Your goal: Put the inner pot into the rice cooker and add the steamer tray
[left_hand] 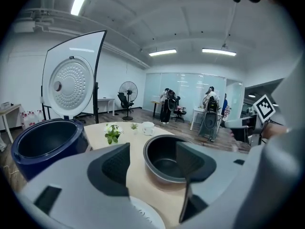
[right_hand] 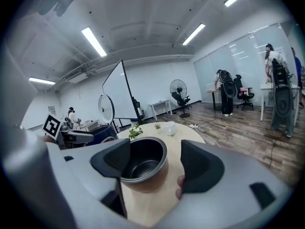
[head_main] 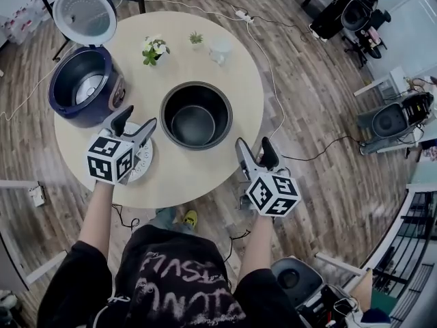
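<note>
The dark inner pot [head_main: 196, 115] stands empty in the middle of the round table [head_main: 225, 67]. At the table's left stands the navy rice cooker [head_main: 82, 87], empty, with its lid [head_main: 85, 16] swung up. A white steamer tray [head_main: 141, 160] lies flat near the front left edge, partly hidden by my left gripper [head_main: 135, 123]. That gripper hovers above it, open and empty, pointing toward the pot [left_hand: 174, 161] and the cooker [left_hand: 43, 144]. My right gripper [head_main: 255, 149] hangs at the front right edge, open and empty, and the pot [right_hand: 143, 163] lies ahead of its jaws.
Two small potted plants [head_main: 155, 50] [head_main: 196, 39] and a white cup [head_main: 220, 50] stand at the table's far side. A cable with a power strip [head_main: 244, 16] runs across the wooden floor. Chairs and gear [head_main: 351, 12] stand at the right.
</note>
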Tool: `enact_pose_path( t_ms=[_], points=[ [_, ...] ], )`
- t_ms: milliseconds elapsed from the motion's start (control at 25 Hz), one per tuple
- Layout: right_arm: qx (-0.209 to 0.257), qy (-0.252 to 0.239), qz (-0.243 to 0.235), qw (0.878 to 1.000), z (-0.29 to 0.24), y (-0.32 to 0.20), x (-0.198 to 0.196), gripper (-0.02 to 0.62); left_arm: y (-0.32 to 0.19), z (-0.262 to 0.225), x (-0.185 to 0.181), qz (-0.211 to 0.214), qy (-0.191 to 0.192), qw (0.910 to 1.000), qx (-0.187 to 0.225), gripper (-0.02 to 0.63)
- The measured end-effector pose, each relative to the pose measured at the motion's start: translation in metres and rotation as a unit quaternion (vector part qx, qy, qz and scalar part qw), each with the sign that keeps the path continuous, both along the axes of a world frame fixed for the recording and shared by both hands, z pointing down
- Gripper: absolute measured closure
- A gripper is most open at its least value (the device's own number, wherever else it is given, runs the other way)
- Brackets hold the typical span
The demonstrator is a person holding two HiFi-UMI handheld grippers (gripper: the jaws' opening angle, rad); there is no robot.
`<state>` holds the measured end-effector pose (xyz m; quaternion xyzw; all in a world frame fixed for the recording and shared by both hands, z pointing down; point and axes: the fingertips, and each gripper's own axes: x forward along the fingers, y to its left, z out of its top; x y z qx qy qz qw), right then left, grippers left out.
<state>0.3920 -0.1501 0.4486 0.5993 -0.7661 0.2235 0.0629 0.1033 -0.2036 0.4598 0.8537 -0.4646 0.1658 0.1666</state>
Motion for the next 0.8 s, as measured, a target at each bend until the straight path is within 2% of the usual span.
enact_pose_path(
  t_ms=[160, 400, 640, 800],
  points=[
    [-0.029, 0.003, -0.02, 0.999, 0.014, -0.019, -0.012, 0.268, -0.018, 0.013, 0.007, 0.015, 0.0, 0.9991, -0.04, 0.302],
    [-0.085, -0.003, -0.024, 0.996, 0.044, -0.043, -0.022, 0.282, -0.043, 0.042, 0.015, 0.034, -0.036, 0.995, -0.087, 0.322],
    [-0.128, -0.012, -0.026, 0.991, 0.075, -0.062, -0.024, 0.308, -0.06, 0.084, 0.025, 0.035, -0.019, 0.9844, -0.172, 0.345],
    [-0.164, -0.016, -0.027, 0.986, 0.099, -0.068, -0.023, 0.308, -0.065, 0.104, 0.028, 0.034, -0.029, 0.9788, -0.2, 0.352]
  ],
)
